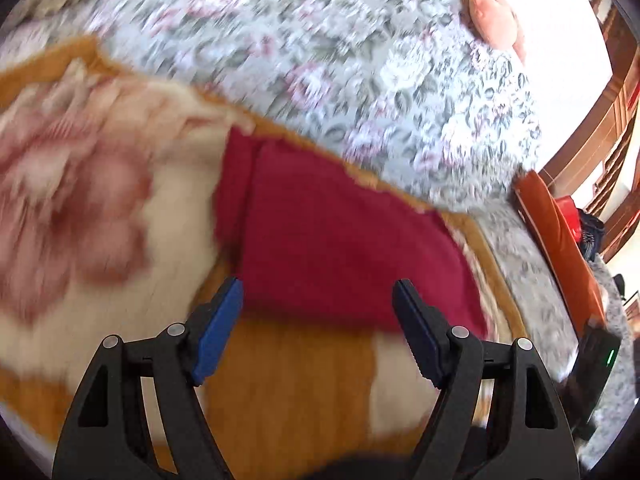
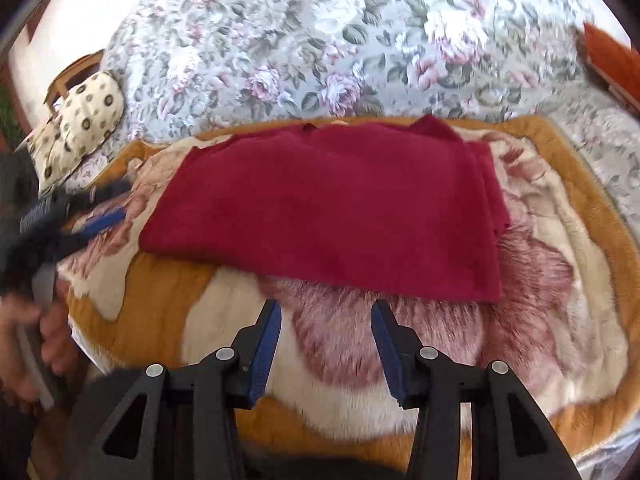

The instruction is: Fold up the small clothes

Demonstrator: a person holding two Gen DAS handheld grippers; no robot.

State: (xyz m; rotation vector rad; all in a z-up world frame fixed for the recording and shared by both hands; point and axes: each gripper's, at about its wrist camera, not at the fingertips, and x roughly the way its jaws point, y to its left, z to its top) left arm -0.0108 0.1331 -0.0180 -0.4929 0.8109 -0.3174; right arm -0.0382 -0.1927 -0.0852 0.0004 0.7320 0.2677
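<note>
Garment [image 2: 332,208] edge lies just beyond empty, parted right gripper [image 2: 326,316].

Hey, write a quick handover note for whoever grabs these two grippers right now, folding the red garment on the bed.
Left gripper: open, empty, near one side edge of the red garment.
Right gripper: open, empty, just short of its near edge.
The garment lies flat on the orange and cream blanket, its right side apparently already folded in.
Left: finish folding.
</note>
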